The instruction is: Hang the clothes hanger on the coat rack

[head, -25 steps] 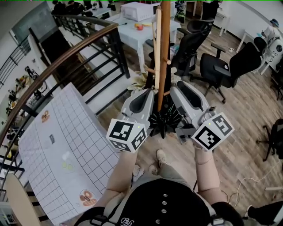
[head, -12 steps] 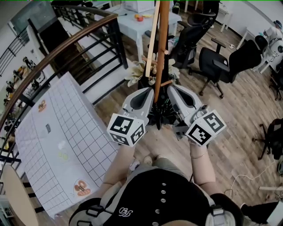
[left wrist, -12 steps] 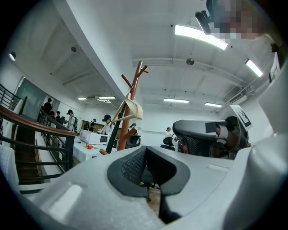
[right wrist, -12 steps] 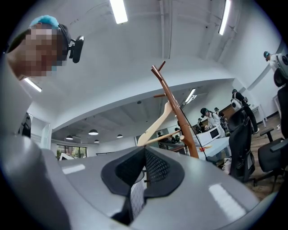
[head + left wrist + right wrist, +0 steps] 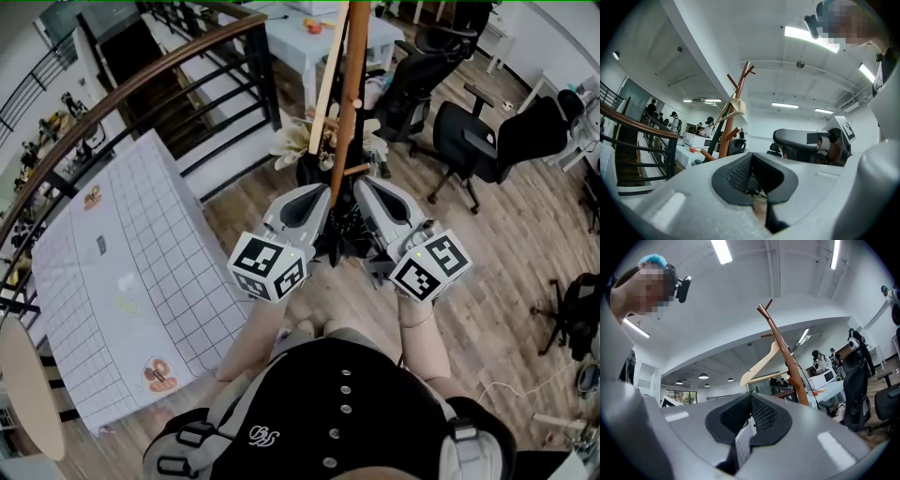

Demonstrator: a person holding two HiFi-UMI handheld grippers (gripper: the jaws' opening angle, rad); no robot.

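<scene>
The clothes hanger, of pale wood, hung on the coat rack, high up against the brown pole. In the right gripper view its sloping arm and crossbar reached out to the left of the pole, and neither gripper touched it. The left gripper and the right gripper were held low on either side of the pole, close to it and pointing roughly level. The fingers of both were closed together with nothing between them (only a strip of floor or mat showed through the slit below each pair). The rack stood on the wooden floor. A white gridded mat lay at the person's left beside a dark railing, and black office chairs stood beyond the rack to the right.
</scene>
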